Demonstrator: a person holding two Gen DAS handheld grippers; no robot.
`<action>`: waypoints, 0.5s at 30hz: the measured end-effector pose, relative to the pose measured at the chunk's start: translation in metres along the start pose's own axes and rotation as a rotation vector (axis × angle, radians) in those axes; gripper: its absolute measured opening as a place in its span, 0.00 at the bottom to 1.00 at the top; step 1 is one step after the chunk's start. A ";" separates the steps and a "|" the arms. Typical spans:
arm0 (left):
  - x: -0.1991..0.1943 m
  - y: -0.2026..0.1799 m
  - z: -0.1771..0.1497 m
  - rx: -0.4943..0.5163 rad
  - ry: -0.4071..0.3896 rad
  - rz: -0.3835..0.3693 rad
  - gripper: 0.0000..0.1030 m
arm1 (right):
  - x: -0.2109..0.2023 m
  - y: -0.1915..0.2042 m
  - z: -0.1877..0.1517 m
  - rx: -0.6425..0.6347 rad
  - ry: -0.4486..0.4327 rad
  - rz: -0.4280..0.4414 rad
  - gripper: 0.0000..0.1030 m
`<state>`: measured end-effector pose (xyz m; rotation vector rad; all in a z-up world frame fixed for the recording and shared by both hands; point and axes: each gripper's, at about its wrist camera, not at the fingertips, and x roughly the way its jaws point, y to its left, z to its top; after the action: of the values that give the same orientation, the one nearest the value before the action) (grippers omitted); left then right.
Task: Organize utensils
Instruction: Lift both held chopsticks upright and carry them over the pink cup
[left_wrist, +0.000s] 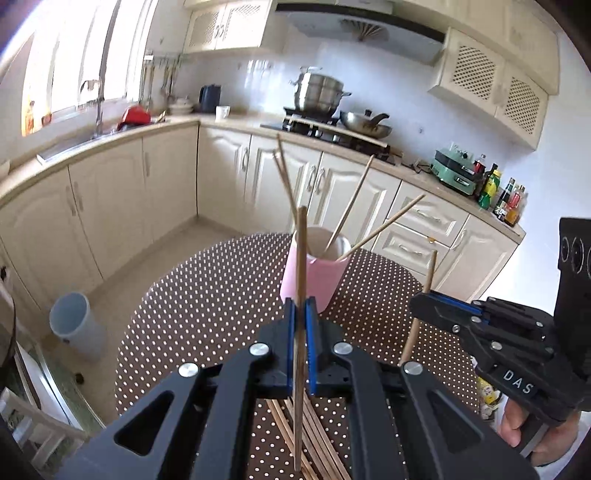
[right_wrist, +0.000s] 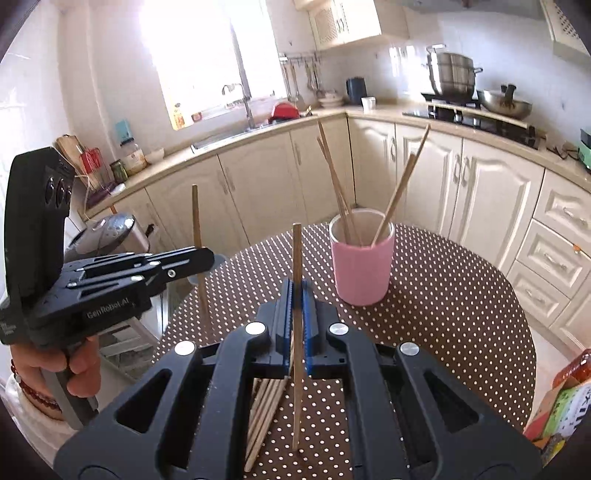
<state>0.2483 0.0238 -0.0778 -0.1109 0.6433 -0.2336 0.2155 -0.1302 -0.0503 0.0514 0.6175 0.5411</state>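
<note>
Both tools — left (left_wrist: 300, 314), right (right_wrist: 297, 295) — clamp upright chopsticks.

A kitchen with cream panelled base cabinets (left_wrist: 162, 184) runs in an L under a beige counter (right_wrist: 373, 110). Bright daylight floods through the window (right_wrist: 192, 55) above the sink (left_wrist: 70, 146). Lattice-door wall cupboards (left_wrist: 491, 85) flank a range hood (left_wrist: 354, 33). White tiled walls (left_wrist: 388, 85) and a pale floor (left_wrist: 177, 251) surround a polka-dot-covered table (right_wrist: 443, 295).
</note>
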 end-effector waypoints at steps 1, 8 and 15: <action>-0.004 -0.004 0.001 0.011 -0.011 -0.001 0.06 | -0.004 0.003 -0.001 -0.002 -0.007 -0.001 0.05; -0.026 -0.028 0.006 0.066 -0.091 0.007 0.06 | -0.021 -0.001 0.007 0.000 -0.072 -0.005 0.05; -0.033 -0.042 0.025 0.095 -0.145 -0.006 0.06 | -0.035 -0.002 0.025 0.003 -0.153 -0.008 0.05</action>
<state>0.2302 -0.0082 -0.0308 -0.0378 0.4871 -0.2590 0.2065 -0.1460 -0.0119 0.0925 0.4688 0.5233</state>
